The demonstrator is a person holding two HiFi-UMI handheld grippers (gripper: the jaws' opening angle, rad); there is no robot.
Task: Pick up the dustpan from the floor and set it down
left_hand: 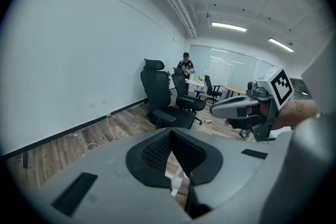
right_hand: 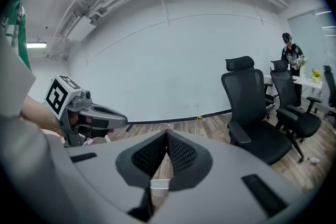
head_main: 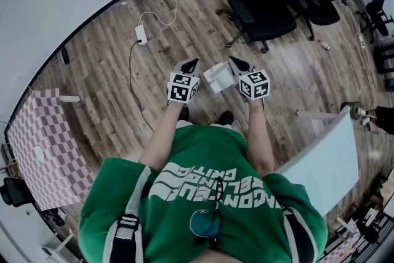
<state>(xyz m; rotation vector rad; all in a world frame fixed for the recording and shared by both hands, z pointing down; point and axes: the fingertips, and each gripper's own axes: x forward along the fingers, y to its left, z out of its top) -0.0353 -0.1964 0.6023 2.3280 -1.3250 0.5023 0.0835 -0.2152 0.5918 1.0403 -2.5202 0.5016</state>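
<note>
- The white, boxy plastic dustpan (head_main: 215,77), in the head view, lies on the wood-plank floor (head_main: 104,64) just ahead of the person's feet, in line between the two tools and well below them.
- That placement would suit either a pan waiting to be lifted or one already set down again; the pictures do not decide which.
- As a judgement, it should be light and stiff, with smooth walls that could slip under a shallow pinch. A raised side wall or the handle would give the best bite, though the handle cannot be made out from above.
- Also in the head view, the left gripper (head_main: 193,63) and right gripper (head_main: 235,61) are held side by side, near each other, both pointing forward and a little down. Black office chairs (head_main: 261,15) stand beyond them.
- Left gripper view: the ribbed black pads (left_hand: 157,150) meet at their tips, so the tool is clenched on nothing. A white sliver, probably the dustpan (left_hand: 176,180), shows on the floor through the gap beneath, clear of the pads.
- Right gripper view: the right gripper (right_hand: 167,135) is likewise clamped together and empty. The same white edge (right_hand: 160,183) shows below its pads without touching them, and the left gripper (right_hand: 107,117) hangs alongside.
</note>
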